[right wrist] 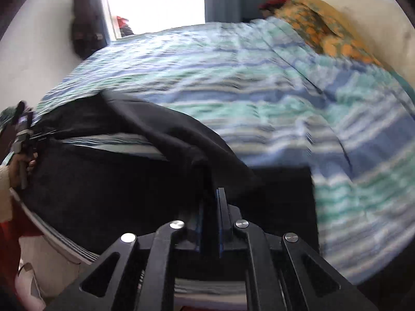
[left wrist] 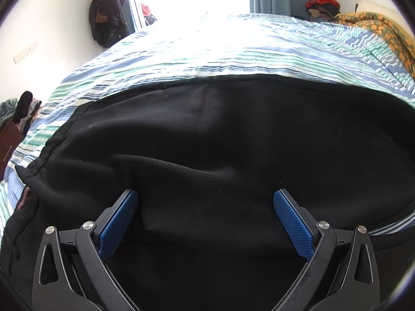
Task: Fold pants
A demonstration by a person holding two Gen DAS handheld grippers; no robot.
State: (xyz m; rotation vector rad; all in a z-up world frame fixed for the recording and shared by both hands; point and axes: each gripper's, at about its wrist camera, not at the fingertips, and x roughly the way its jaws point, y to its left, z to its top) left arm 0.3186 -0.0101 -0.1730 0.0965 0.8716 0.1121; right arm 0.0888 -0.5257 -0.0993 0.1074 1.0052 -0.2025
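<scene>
Black pants (left wrist: 207, 140) lie spread on a striped bed, filling the lower part of the left wrist view. My left gripper (left wrist: 206, 202) is open, its blue pads (left wrist: 118, 228) resting on the cloth near the waistband end, with a fold of cloth between them. In the right wrist view my right gripper (right wrist: 211, 202) is shut on a lifted fold of the black pants (right wrist: 160, 134), which drapes up and to the left. The left gripper (right wrist: 23, 140) and the hand that holds it show at the far left edge. The right view is motion-blurred.
The bed has a blue, green and white striped cover (left wrist: 233, 49). An orange patterned blanket (left wrist: 384, 28) lies at the far right. Dark clothes hang on the wall (left wrist: 106, 13) beside a bright window. Clothes pile at the left (left wrist: 23, 108).
</scene>
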